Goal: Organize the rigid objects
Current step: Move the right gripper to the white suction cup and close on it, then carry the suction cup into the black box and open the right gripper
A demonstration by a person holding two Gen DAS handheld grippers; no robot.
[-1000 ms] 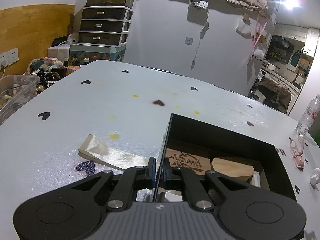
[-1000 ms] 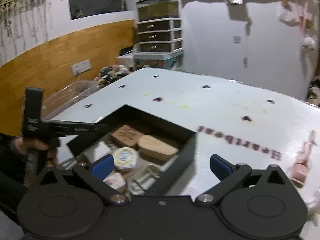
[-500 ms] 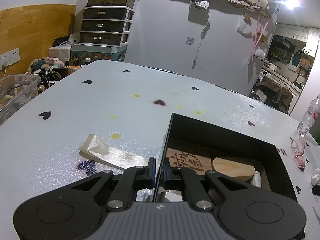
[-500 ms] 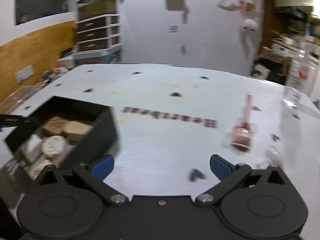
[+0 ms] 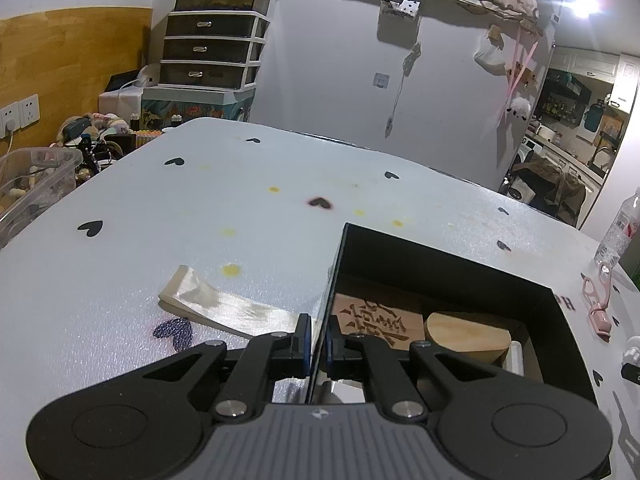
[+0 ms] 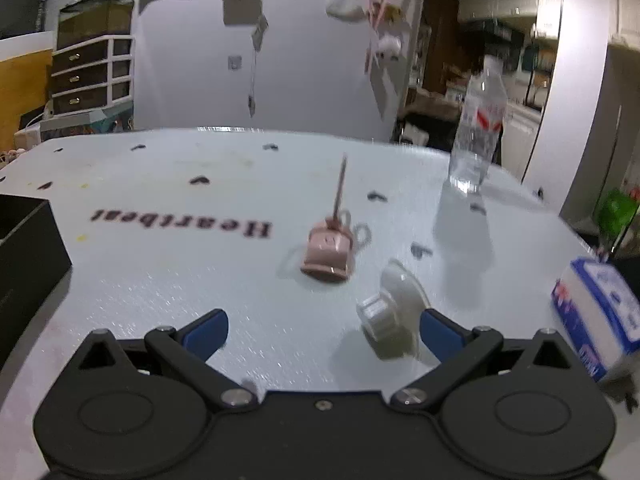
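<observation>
Left wrist view: black box (image 5: pixel 448 268) interior visible, with a carved wooden block (image 5: pixel 376 320) and a plain wooden piece (image 5: pixel 466 338) side by side. A folded ribbon (image 5: pixel 224 308) lies on the table (image 5: pixel 200 216) just left of the box. Right wrist view shows only the box's outer corner, but adds a pink tool (image 6: pixel 328 250), a white plastic cap (image 6: pixel 390 316), a water bottle (image 6: pixel 478 136) and a blue-white packet (image 6: pixel 600 312).

Left gripper (image 5: pixel 317 346): clamped on the box's near wall. Right gripper (image 6: pixel 322 326): fingers spread wide, holding nothing; cap lies just inside the right fingertip.

Box (image 5: pixel 448 264) on table (image 5: pixel 200 208), wooden blocks (image 5: pixel 464 334) inside, ribbon (image 5: pixel 224 312) left of box, bottle (image 6: pixel 478 136) far right
</observation>
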